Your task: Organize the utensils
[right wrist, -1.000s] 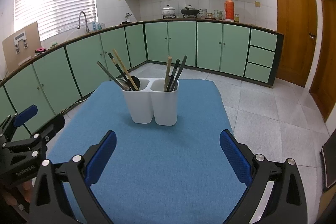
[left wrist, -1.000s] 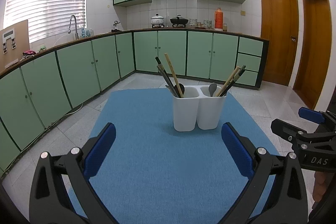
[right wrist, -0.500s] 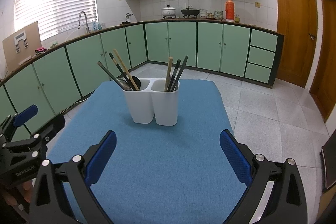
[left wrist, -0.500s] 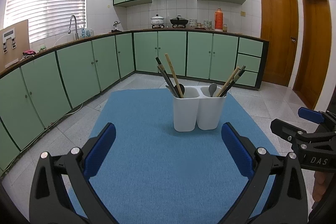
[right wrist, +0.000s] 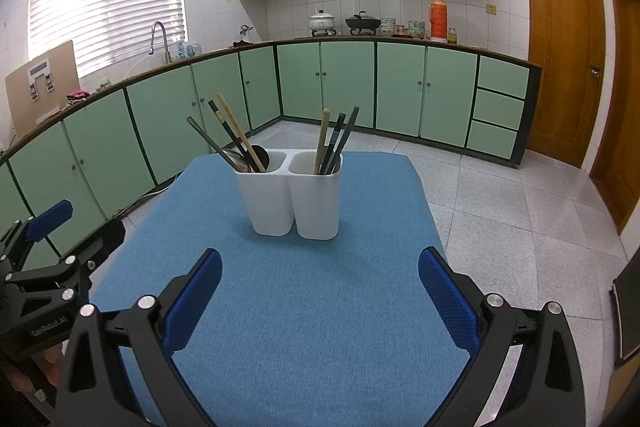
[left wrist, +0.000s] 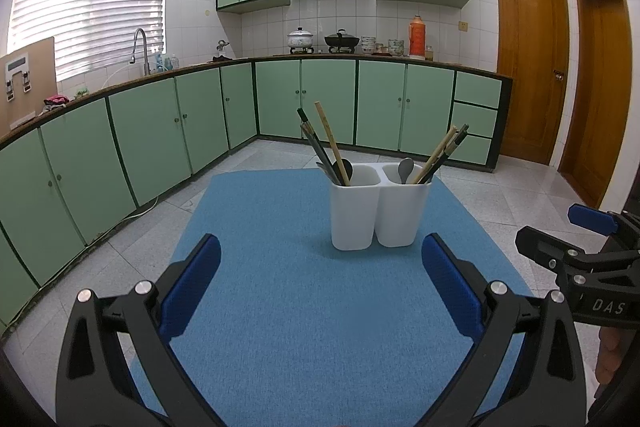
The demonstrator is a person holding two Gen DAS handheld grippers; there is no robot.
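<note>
Left black gripper with blue padded fingers point(left wrist: 320, 279), jaws spread wide, empty, above a blue fabric mat point(left wrist: 304, 339). Right black gripper with blue padded fingers point(right wrist: 320, 283), likewise wide apart and holding nothing. Ahead of both, upright on the mat, a white plastic two-compartment utensil holder point(left wrist: 378, 213). In its left compartment, dark and wooden chopsticks point(right wrist: 236, 137) with what looks like a dark ladle. In its right compartment, more chopsticks point(left wrist: 440, 155) and a grey spoon point(left wrist: 405, 169). Beyond, green kitchen cabinets point(left wrist: 192, 123).

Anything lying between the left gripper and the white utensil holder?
Nothing: left wrist view shows only bare blue mat between the open left gripper and the utensil holder.
</note>
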